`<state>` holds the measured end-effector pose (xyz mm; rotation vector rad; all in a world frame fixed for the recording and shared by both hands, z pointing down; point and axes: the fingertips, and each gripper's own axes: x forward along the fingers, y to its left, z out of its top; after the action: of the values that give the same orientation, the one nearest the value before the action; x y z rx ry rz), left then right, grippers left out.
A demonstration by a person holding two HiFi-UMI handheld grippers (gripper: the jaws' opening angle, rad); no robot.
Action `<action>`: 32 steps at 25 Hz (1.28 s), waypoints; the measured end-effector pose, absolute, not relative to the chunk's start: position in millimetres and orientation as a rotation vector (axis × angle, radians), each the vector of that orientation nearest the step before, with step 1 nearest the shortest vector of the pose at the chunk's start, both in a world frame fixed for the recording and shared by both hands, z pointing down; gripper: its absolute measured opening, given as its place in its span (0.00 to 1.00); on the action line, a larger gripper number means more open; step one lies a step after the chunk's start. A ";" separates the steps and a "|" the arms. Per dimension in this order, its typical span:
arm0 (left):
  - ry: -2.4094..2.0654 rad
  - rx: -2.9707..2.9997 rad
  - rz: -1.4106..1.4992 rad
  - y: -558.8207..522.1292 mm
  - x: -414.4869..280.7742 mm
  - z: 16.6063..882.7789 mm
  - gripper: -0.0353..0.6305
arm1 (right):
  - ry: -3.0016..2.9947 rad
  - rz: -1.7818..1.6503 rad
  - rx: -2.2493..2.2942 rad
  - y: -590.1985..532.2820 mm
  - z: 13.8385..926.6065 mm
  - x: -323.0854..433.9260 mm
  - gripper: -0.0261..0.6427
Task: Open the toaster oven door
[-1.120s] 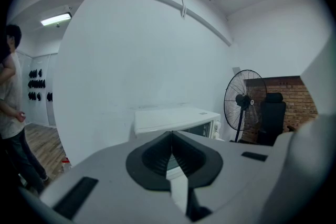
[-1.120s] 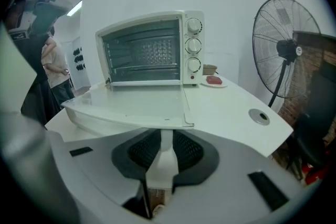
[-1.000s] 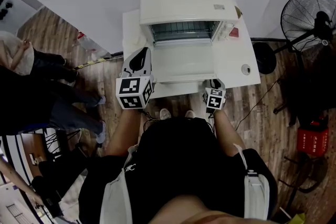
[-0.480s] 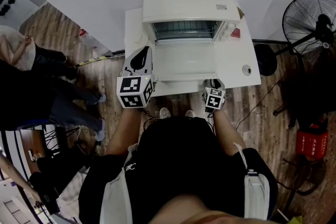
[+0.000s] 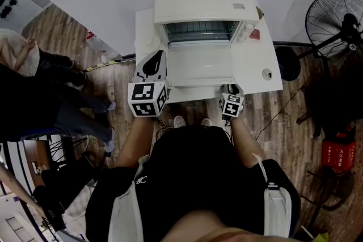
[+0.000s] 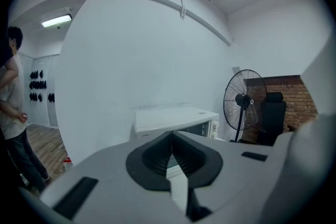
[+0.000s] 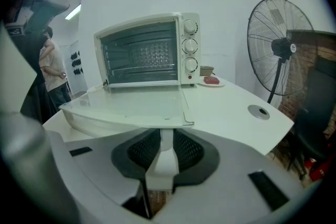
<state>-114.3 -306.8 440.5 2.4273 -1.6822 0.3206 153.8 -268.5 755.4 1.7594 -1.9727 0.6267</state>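
1. Closest to me, my right tongs point(image 7: 166, 136) are clamped on the door handle point(image 7: 161, 168). The white bar stands between the ribbed pads, and both pads press on it. I hold it from the front edge, low and level, because that is where the door has to be steered from.
2. My left tongs point(image 6: 171, 136) are together with nothing between them. They are held up off the tabletop point(image 7: 231, 113), to the left of the oven. I judge they are parked there to keep out of the door's way.
3. The door point(image 7: 131, 107), the one thing this task is about, lies fully down and flat. It juts toward me over the tabletop, hinged at the oven's lower front. From how it lies, I judge the opening done, with only the letting go of the handle left.
4. On the bare tabletop to the right of the door is one round cable hole point(image 7: 258, 110).
5. Behind the door stands the one toaster oven point(image 7: 149, 47), its mouth open and a wire rack showing inside. It sits at the back of the tabletop against the wall, which leaves room in front for the door to drop. Three knobs point(image 7: 190, 45) run down its right side in a column. Just beside them is one small plate point(image 7: 211, 81) with something red on it.
6. Farthest off, one standing fan point(image 7: 278, 47) is on the floor to the right, well apart from the tabletop. A bystander point(image 7: 52, 71) stands at the left.
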 end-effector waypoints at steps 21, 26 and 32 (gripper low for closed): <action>-1.594 2.460 0.330 -319.0 -92.4 453.1 0.07 | -2.065 0.614 1.823 -227.0 715.9 177.7 0.20; -1.564 2.481 0.310 -323.1 -83.0 452.5 0.07 | -2.142 0.486 1.901 -239.6 663.3 182.6 0.10; -1.554 2.493 0.280 -324.6 -78.2 449.8 0.07 | -2.251 0.322 1.963 -265.1 590.7 181.3 0.04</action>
<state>-78.2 -324.6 449.8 2.4934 -1.5544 0.2797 181.3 -265.1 590.7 1.9626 -2.2507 0.3220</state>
